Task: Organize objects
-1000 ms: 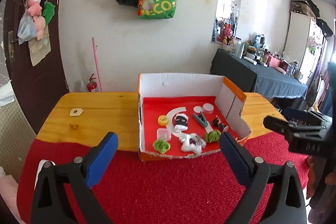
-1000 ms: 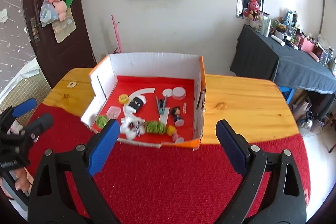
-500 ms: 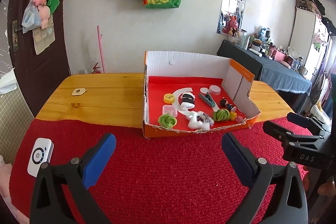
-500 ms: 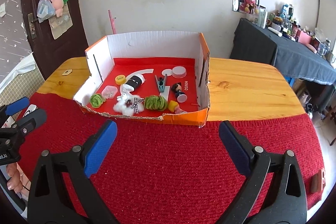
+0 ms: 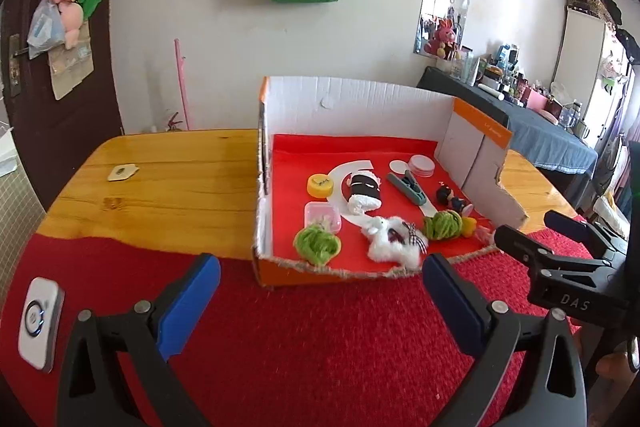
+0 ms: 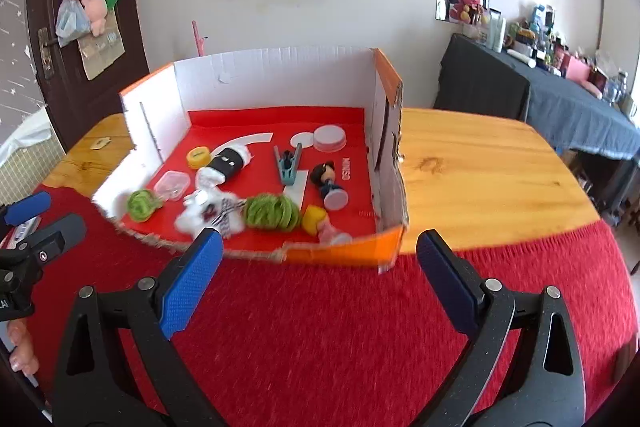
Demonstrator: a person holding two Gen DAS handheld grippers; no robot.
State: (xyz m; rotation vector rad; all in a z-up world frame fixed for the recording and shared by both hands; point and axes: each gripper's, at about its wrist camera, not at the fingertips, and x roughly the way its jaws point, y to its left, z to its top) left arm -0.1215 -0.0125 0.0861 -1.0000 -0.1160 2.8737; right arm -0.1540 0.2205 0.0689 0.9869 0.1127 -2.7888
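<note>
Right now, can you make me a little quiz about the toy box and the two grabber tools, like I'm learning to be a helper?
1. True or false: the left tool and the right tool are both open and hold nothing.
2. Which thing lies nearest the torn front edge of the white and orange cardboard box? A) the fluffy white plush toy B) the round white lid C) the yellow bottle cap
3. Fill in: the small white device with a round button lies on the red ____, outside the box.

Key: 1 true; 2 A; 3 cloth.
</note>
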